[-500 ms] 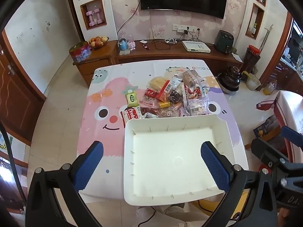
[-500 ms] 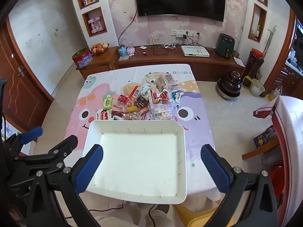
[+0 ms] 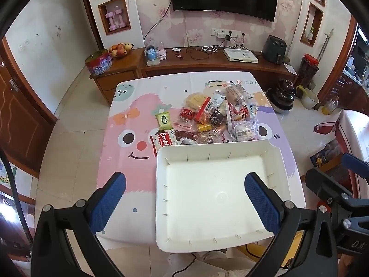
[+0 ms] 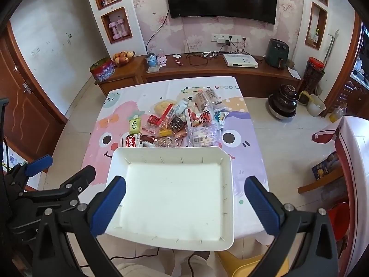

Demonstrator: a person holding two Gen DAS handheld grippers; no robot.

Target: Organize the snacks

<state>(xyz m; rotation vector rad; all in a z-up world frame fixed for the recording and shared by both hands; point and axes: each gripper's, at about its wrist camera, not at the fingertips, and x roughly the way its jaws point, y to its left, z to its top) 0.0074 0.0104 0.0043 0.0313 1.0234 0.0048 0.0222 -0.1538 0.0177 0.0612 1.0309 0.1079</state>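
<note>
A pile of wrapped snacks (image 3: 214, 120) lies on the table past the middle; it also shows in the right wrist view (image 4: 182, 124). A green packet (image 3: 164, 121) and a red-white Coola pack (image 3: 165, 138) lie at its left edge. An empty white tray (image 3: 161, 207) sits at the near edge, also in the right wrist view (image 4: 227, 207). My left gripper (image 3: 184, 205) is open and empty, high above the tray's left part. My right gripper (image 4: 184, 205) is open and empty above the tray.
The table wears a cartoon cloth (image 3: 129, 138). A wooden TV cabinet (image 3: 207, 62) with fruit bowl, tin and cables stands behind it. Dark pots (image 3: 282, 94) sit on the floor at right. A yellow stool (image 4: 249, 265) is below the near edge.
Both grippers have drifted slightly; the table and tray sit a little differently in each view. Nothing was taken hold of or moved.
</note>
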